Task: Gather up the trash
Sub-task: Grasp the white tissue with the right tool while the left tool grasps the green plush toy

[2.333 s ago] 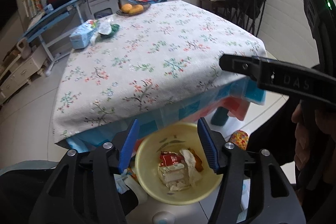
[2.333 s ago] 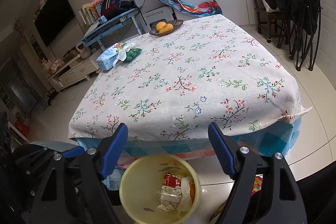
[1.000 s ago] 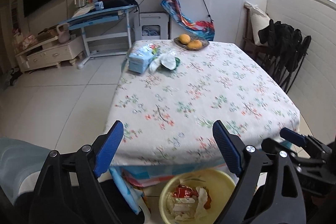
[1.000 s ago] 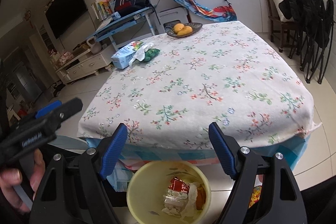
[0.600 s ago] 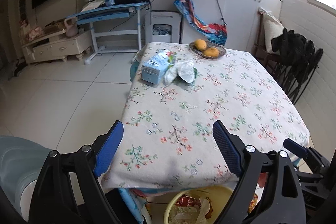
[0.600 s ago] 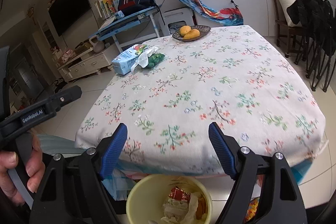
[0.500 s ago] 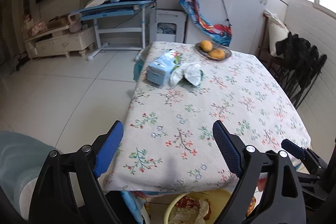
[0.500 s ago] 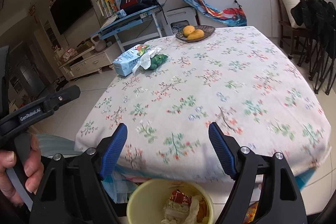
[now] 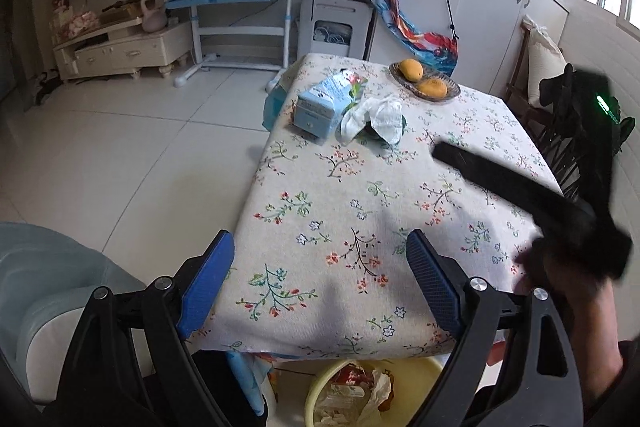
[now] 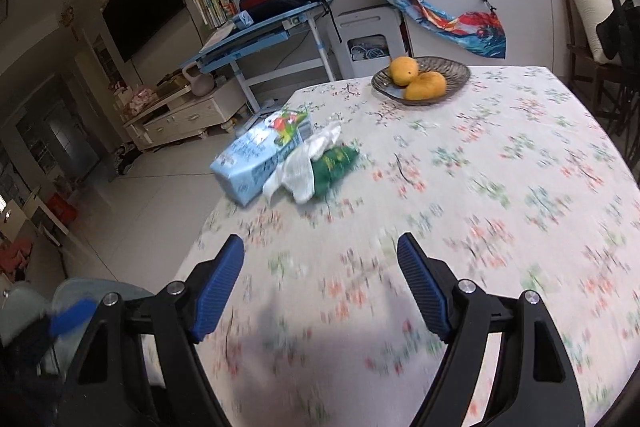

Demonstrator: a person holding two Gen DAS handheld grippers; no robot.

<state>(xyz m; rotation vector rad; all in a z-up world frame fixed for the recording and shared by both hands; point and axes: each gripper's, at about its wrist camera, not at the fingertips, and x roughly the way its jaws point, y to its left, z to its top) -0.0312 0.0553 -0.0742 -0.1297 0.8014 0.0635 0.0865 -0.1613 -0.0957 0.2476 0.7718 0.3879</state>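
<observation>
Both grippers, left gripper (image 9: 320,279) and right gripper (image 10: 320,279), hang wide open and empty over the desk (image 10: 480,187). The remaining trash, a blue carton (image 10: 256,155), crumpled tissue (image 10: 304,167) and green wrapper (image 10: 334,167), lies centre-left in the right view. Judged step: reaching out; next, close on one piece and carry it to the yellow bin (image 9: 416,367).

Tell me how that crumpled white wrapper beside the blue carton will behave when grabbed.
The crumpled white wrapper looks thin and creased, so it will probably collapse and flop when gripped. It seems light. It drapes over the green packet, so lifting it may drag that along.
</observation>
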